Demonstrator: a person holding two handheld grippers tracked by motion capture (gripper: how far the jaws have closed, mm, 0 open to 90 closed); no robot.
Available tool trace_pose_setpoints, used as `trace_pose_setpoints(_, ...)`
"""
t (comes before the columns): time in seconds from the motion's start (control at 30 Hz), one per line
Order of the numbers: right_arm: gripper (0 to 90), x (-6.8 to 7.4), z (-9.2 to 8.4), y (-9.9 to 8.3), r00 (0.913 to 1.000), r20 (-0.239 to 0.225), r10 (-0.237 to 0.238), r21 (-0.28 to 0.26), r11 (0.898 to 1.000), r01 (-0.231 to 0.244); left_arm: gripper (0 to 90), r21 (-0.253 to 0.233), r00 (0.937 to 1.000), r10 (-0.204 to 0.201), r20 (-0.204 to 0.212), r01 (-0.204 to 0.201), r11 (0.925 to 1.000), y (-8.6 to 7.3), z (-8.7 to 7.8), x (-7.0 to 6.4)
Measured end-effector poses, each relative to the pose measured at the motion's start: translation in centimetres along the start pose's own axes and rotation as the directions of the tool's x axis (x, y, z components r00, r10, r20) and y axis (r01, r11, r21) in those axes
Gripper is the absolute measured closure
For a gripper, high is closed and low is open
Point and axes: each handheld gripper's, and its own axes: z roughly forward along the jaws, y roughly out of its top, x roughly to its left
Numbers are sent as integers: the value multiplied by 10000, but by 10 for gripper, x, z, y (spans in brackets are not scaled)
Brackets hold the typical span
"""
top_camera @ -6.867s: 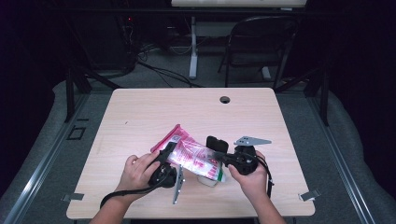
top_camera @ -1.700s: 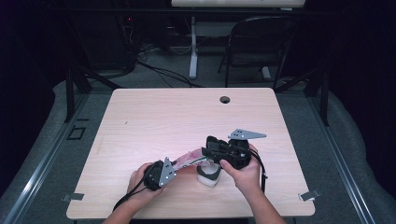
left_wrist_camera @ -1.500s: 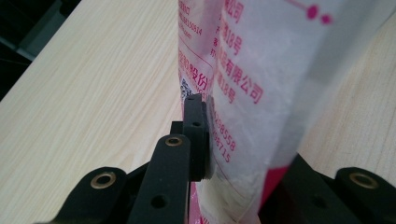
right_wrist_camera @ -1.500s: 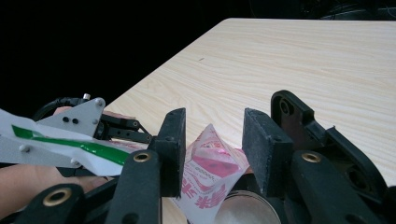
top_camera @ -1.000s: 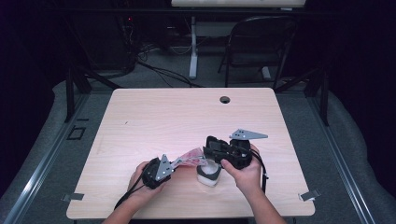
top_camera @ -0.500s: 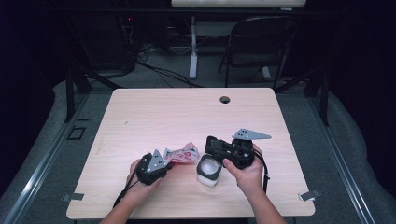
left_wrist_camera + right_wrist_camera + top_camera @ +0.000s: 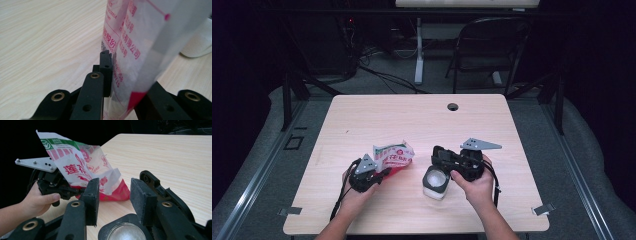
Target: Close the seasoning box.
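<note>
Pink bag (image 7: 393,156) has left the jar (image 7: 435,181), left gripper (image 7: 379,173) closing.

- Crinkled white plastic bag with red print and a green top band (image 7: 393,155): upright, slightly tilted, near the table's front edge, left of centre.
- Small white square-based jar with clear round lid (image 7: 435,182): upright, just right of the bag, near the front edge.

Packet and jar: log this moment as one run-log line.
left gripper: shut on packet, upright | right gripper: open above jar | jar: lid off, white powder inside | table: packet beside jar
</note>
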Motion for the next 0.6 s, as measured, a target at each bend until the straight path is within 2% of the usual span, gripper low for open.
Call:
trace_pose_setpoints(0.17, 595, -1, -2, 0, 10000, 52, 29, -58, 10000, -28, 833, -234, 9988, -344, -361, 336, 9992, -1, -7, 9)
trace_pose_setpoints(0.27, 595, -1, -3, 0, 9999, 108, 17, -39, 10000, -17, 834, -413, 9957, -679, -628, 654, 9970, -2, -12, 16)
trace_pose_setpoints(0.4, 595, -1, -2, 0, 10000, 94, -7, -26, 10000, 8, 836, -511, 9918, -922, -880, 879, 9948, -5, -16, 23)
trace_pose_setpoints(0.6, 595, -1, -2, 0, 9999, 116, 22, -78, 10000, -21, 839, -832, 9854, -1351, -1040, 1267, 9884, -8, -24, 33)
